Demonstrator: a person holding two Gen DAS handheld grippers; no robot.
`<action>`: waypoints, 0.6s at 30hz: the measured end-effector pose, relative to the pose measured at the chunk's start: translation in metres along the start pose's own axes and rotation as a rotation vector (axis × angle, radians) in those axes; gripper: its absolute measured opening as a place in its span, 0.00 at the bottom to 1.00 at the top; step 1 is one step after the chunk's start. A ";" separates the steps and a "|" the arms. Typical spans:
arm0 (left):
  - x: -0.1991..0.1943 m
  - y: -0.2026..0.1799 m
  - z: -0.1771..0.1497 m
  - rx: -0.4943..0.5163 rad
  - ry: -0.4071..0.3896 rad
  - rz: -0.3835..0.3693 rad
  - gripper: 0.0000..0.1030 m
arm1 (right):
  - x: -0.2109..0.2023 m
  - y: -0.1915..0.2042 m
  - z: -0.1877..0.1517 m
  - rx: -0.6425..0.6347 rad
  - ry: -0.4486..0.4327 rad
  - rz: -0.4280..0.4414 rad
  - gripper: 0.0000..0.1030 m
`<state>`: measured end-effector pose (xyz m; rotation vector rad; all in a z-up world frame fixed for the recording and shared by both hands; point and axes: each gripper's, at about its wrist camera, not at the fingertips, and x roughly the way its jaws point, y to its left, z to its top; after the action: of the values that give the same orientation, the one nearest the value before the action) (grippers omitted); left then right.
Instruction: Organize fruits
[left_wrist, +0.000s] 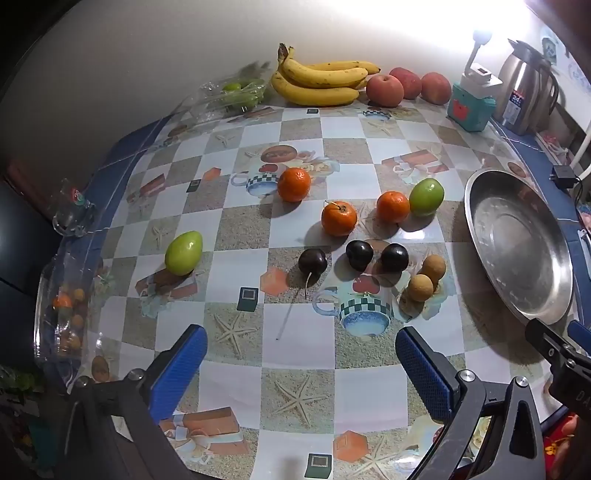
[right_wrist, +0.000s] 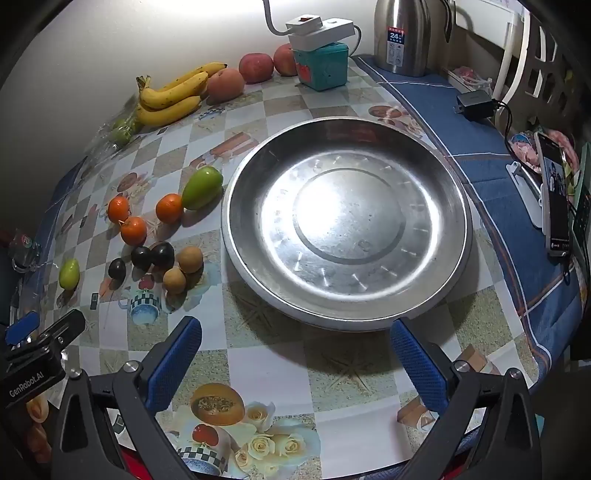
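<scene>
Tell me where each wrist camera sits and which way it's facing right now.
Left wrist: on the open left gripper, angled down at the loose fruit: tangerines, plums; right gripper's tip at its right edge.
Right wrist: on the open right gripper, angled down at the empty steel basin; left gripper's tip at its left edge.
Shared: basin, bananas, loose fruit.

Three oranges (left_wrist: 338, 218), three dark plums (left_wrist: 359, 254), two longans (left_wrist: 420, 288) — one steel dish (right_wrist: 458, 206).
</scene>
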<state>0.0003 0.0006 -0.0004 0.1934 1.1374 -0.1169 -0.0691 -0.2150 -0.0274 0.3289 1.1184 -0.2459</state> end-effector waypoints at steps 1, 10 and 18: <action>0.001 0.001 0.000 -0.004 0.003 -0.003 1.00 | 0.000 0.000 0.000 0.000 0.001 0.000 0.99; 0.005 0.003 -0.002 -0.035 0.015 0.019 1.00 | 0.002 0.000 -0.003 -0.001 -0.003 -0.009 0.99; 0.004 0.005 -0.002 -0.036 0.009 0.020 1.00 | 0.003 0.000 -0.001 0.001 0.005 -0.008 0.99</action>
<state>0.0008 0.0055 -0.0046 0.1737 1.1453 -0.0779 -0.0690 -0.2149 -0.0304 0.3259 1.1251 -0.2530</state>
